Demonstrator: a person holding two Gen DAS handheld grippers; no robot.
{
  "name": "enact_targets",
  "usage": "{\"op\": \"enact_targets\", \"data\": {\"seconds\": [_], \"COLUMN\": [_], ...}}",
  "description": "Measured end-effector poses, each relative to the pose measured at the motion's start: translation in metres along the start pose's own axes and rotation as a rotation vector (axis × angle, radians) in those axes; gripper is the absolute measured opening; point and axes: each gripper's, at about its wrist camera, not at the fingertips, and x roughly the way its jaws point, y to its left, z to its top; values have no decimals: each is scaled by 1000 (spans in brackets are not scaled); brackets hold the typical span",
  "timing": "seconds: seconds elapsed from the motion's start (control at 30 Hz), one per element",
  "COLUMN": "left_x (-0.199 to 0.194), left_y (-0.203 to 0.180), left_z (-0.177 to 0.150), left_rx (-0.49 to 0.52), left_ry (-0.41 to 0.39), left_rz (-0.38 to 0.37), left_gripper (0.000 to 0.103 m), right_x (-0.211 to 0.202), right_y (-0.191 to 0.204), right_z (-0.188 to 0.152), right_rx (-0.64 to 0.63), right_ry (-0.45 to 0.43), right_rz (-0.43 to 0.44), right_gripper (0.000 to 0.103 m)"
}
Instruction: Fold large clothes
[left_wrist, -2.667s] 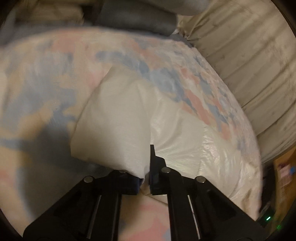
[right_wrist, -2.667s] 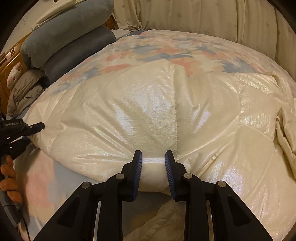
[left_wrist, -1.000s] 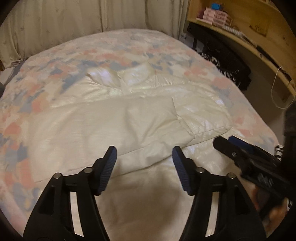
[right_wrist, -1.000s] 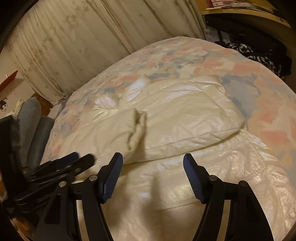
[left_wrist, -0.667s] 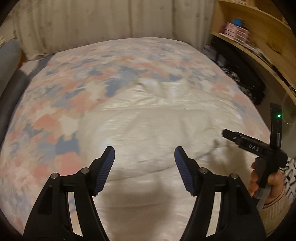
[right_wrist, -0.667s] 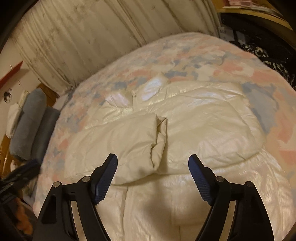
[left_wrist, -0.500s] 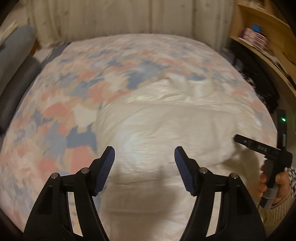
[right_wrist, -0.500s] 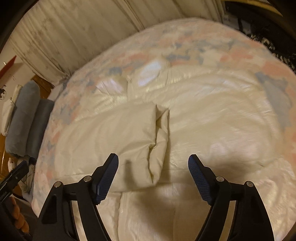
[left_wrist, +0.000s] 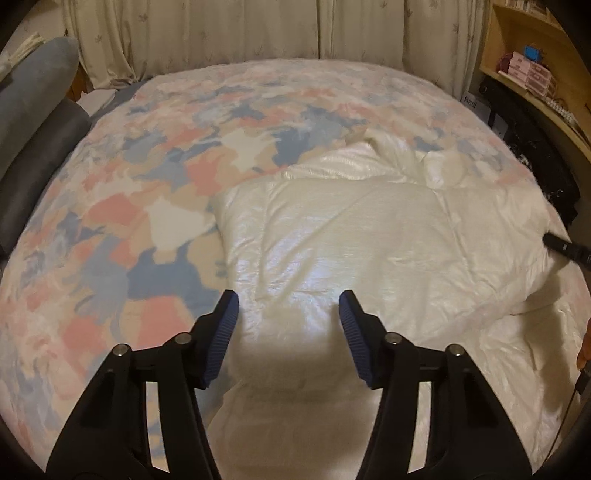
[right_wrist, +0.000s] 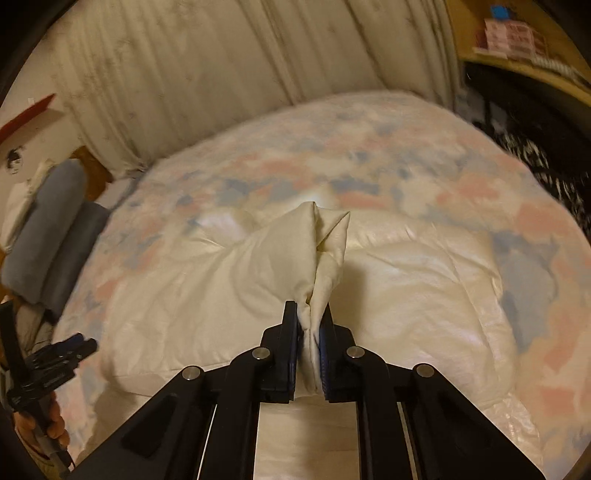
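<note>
Cream puffy coat (right_wrist: 406, 280) lies mid-bed (left_wrist: 110, 206); right gripper (right_wrist: 309, 332) pinching its folded sleeve, left gripper (left_wrist: 288, 325) fingers spread, w/ nothing held.

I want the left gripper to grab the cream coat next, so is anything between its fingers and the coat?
Nothing visible. The left gripper is open right above the cream coat, with only bare coat fabric between and ahead of its fingers. The right gripper already pinches a fold farther over.

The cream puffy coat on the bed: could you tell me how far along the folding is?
Partly done: the cream coat lies spread on the patterned bedspread with one section folded over. In hand: the right gripper pinches a fold. The left gripper hovers open. The remaining folds are left.
</note>
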Motion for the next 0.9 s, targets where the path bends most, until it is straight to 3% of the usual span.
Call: {"op": "enact_targets", "data": {"seconds": [0.03, 0.13, 0.3, 0.37, 0.43, 0.57, 0.7, 0.8, 0.9], "left_x": [15, 54, 53, 42, 28, -11, -33, -28, -4], "left_y": [-3, -4, -10, -9, -6, -12, -32, -46, -58], "left_z": [3, -3, -6, -4, -1, 8, 24, 36, 45], "left_rx": [1, -20, -2, -6, -18, -5, 32, 22, 9], "left_ry": [20, 97, 87, 98, 94, 45, -11, -42, -78], "left_rz": [9, 21, 43, 26, 8, -16, -36, -59, -32], "left_gripper": [39, 34, 34, 34, 35, 36, 37, 46, 46], "right_x": [13, 52, 55, 44, 26, -15, -27, -21, -1], "right_y": [-3, -14, -18, -15, -7, 23, 65, 97, 129], "right_z": [-4, -22, -27, -26, -21, -12, -3, 2, 1], "right_rx": [-8, -31, -22, -28, -40, -108, -156, -183, -203], "right_ry": [29, 99, 113, 109, 75, 9, -8, -7, 11], "right_rz": [-28, -100, -127, -166, -181, -129, -34, 13, 57], "right_gripper": [10, 10, 18, 39, 52, 54, 54, 54, 54]}}
